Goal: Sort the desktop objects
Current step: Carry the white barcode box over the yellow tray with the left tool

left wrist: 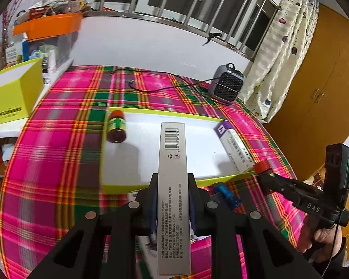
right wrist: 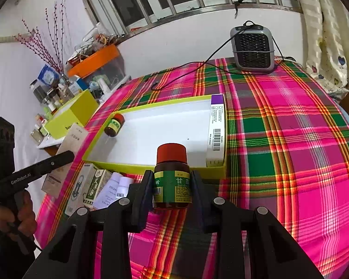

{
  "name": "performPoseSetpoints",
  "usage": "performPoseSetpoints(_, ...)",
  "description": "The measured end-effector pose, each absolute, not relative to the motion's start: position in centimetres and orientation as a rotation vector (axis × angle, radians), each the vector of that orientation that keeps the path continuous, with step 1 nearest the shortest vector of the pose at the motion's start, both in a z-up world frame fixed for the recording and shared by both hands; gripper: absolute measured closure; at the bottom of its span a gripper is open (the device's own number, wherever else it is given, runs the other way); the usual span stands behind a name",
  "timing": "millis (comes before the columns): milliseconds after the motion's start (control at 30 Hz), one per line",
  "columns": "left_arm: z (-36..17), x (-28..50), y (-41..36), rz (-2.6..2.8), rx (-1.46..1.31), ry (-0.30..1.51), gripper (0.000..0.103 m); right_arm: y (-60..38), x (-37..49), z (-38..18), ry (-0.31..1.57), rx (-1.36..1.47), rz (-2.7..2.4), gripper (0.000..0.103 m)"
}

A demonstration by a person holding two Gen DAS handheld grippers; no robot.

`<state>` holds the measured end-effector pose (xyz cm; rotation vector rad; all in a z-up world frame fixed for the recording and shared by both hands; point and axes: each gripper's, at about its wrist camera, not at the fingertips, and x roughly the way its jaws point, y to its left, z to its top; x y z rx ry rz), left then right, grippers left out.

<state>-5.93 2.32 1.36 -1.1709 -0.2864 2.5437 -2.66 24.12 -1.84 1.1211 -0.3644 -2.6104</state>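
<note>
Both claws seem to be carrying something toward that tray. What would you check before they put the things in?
1. Left gripper clamps the grey carton: ok.
2. Right gripper clamps the red-capped bottle: ok.
3. Bare floor in the yellow-green tray: ok.
4. Small bottle and purple-ended box in the tray lie at opposite sides: ok.
5. Carton's height over the tray rim: cannot tell.
</note>
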Motion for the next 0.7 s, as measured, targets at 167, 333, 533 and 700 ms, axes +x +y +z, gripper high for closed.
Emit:
performPoseSetpoints(167, 1.4, -6.9, 4.0, 2.501, -1.194, -0.297, 0.081, 24.4, -2.7, -1.7, -0.368, 1.116, -2.610, 0.069)
performPoseSetpoints(333, 1.6, -8.0, 5.3, 2.455, -1.228, -0.325, 0.081, 25.1, -2.7, -1.6, -0.388, 1.104, -2.614, 0.069)
performPoseSetpoints(533, 2.0, -9.2, 6.9, 2.404, -1.255, -0.359, 0.081, 26.1, -2.7, -1.7, -0.416, 1.096, -2.619, 0.069)
performPoseSetpoints(700, 1.7, -10.4, 8.3, 2.356, -1.304, -0.403, 0.081, 26.9, -2.5, -1.6, -0.439, 1.090, -2.625, 0.069)
